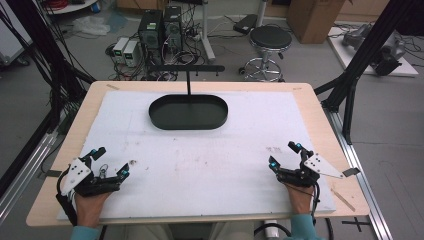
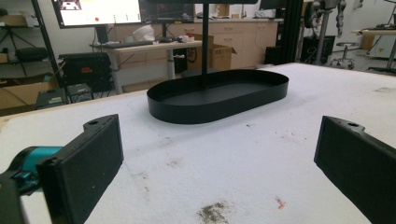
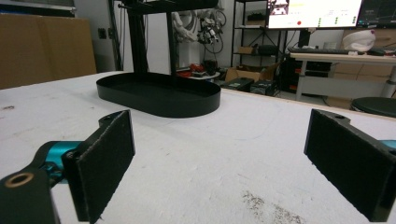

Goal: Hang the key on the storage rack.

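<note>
A black oval tray (image 1: 188,112) with an upright black post and crossbar stands at the back middle of the white mat; it is also ahead in the left gripper view (image 2: 219,95) and the right gripper view (image 3: 159,95). My left gripper (image 1: 111,161) rests at the front left of the mat, open, nothing between its jaws. The same open gap shows in its own view (image 2: 219,163). My right gripper (image 1: 284,154) rests at the front right, open and empty, as its own view (image 3: 219,163) confirms.
The white mat (image 1: 200,160) covers a wooden table (image 1: 320,125) and has small dark stains. Black frame struts (image 1: 360,65) rise at the right, cables and computer boxes (image 1: 155,30) lie behind, and a stool (image 1: 270,42) stands beyond the far edge.
</note>
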`<move>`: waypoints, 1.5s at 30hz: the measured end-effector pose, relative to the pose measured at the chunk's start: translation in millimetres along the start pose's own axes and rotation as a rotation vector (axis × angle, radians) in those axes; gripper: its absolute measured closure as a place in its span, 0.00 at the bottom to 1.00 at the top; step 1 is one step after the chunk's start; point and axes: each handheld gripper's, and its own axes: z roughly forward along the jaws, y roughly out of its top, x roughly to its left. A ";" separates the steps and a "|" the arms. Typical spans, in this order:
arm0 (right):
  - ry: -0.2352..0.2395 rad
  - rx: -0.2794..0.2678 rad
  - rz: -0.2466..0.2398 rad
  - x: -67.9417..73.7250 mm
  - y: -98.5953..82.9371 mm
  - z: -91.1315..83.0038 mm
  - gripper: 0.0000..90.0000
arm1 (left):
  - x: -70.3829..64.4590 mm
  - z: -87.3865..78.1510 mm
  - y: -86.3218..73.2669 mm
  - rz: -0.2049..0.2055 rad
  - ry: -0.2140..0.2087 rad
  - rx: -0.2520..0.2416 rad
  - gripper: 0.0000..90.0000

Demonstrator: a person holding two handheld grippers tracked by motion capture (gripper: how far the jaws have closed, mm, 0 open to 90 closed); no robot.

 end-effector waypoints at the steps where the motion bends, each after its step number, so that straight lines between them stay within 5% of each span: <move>1: 0.000 0.000 -0.002 0.0 0.0 0.0 0.09 | -0.3 -0.2 -0.1 0.003 0.000 0.001 0.02; 21: 0.004 -0.007 -0.003 0.6 -0.2 -0.6 0.09 | 0.8 -1.9 0.2 -0.014 0.018 -0.012 0.02; 24: 0.002 -0.005 -0.002 -0.1 -0.1 -0.1 0.09 | 3.5 -4.4 8.9 0.034 0.016 0.043 0.02; 31: 0.005 0.005 0.003 0.5 0.0 -0.2 0.09 | 17.2 -16.0 37.5 0.074 0.024 0.088 0.02; 41: 0.006 0.000 -0.003 0.5 0.1 0.2 0.09 | 24.7 -14.9 70.1 0.102 0.015 0.203 0.02; 45: 0.004 0.001 0.002 0.7 0.0 -0.5 0.09 | 26.9 -11.3 79.6 0.113 0.015 0.295 0.02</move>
